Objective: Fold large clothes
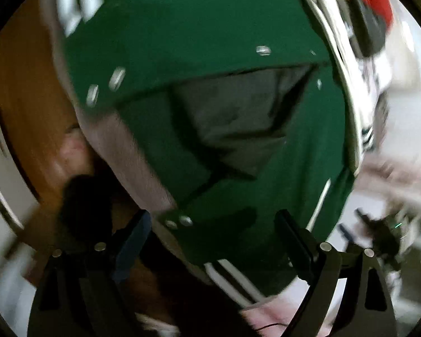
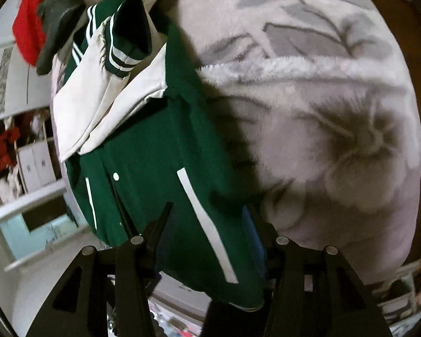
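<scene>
A green varsity jacket (image 2: pixel 154 154) with white sleeves, white pocket trims and snap buttons lies on a fluffy bed blanket (image 2: pixel 322 112). One white sleeve (image 2: pixel 98 106) is folded across its chest, with the striped cuff (image 2: pixel 126 42) on top. My right gripper (image 2: pixel 207 221) hovers over the jacket's lower hem; its jaws stand apart and the pads do not press the cloth. The left wrist view is blurred. It shows the jacket (image 1: pixel 210 42) with a front panel turned back to bare the grey lining (image 1: pixel 238 118). My left gripper (image 1: pixel 213 233) is wide open over the hem.
A red garment (image 2: pixel 28 14) and a dark one (image 2: pixel 56 22) lie piled beyond the jacket's collar end. White shelves (image 2: pixel 33 163) with boxes stand past the bed's left edge. Brown wood (image 1: pixel 22 84) shows beside the bed in the left wrist view.
</scene>
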The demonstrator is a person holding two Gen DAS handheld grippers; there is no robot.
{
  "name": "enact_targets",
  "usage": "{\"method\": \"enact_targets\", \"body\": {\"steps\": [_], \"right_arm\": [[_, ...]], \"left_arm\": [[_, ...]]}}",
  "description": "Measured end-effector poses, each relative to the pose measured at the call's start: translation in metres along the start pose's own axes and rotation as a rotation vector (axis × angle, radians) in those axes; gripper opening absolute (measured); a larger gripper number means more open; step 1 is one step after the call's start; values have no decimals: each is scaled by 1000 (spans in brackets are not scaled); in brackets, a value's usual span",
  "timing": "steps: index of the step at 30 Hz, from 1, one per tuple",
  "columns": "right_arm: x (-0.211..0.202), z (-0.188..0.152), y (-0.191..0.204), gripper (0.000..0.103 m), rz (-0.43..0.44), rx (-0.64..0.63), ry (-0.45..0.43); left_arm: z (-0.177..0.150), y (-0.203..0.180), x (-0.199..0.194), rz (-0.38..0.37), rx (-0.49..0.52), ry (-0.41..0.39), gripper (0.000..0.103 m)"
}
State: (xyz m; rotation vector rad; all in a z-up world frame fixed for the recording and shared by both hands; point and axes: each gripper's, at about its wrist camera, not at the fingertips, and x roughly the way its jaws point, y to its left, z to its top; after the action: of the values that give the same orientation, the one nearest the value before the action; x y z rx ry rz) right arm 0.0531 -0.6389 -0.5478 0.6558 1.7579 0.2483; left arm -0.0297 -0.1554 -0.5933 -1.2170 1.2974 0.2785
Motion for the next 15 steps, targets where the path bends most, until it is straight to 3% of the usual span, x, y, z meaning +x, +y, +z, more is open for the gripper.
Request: {"method": "enact_targets", "body": {"steps": [2, 6, 9, 10, 11, 13, 15], "right_arm": [[2, 8, 0, 51, 8, -30, 19], [8, 22, 11, 51, -4, -104, 43], [23, 24, 16, 51, -15, -130, 77], [26, 24, 18, 51, -26, -141, 84], [28, 23, 20, 51, -33, -150, 88], [31, 19, 23, 51, -44, -170, 97], [32, 18, 27, 51, -51, -187, 106]], "left_arm": [[-10, 11, 15, -79, -55, 5, 90], [-17, 15, 49, -132, -112, 44, 90], [-25, 13, 53, -167, -174, -21, 88], [-28, 9, 47, -154, -168, -78, 69], [-33, 4, 39, -132, -154, -124, 67], [-43, -4, 25, -103, -128, -185, 35], [-44, -15, 12, -97, -103, -227, 26]]}}
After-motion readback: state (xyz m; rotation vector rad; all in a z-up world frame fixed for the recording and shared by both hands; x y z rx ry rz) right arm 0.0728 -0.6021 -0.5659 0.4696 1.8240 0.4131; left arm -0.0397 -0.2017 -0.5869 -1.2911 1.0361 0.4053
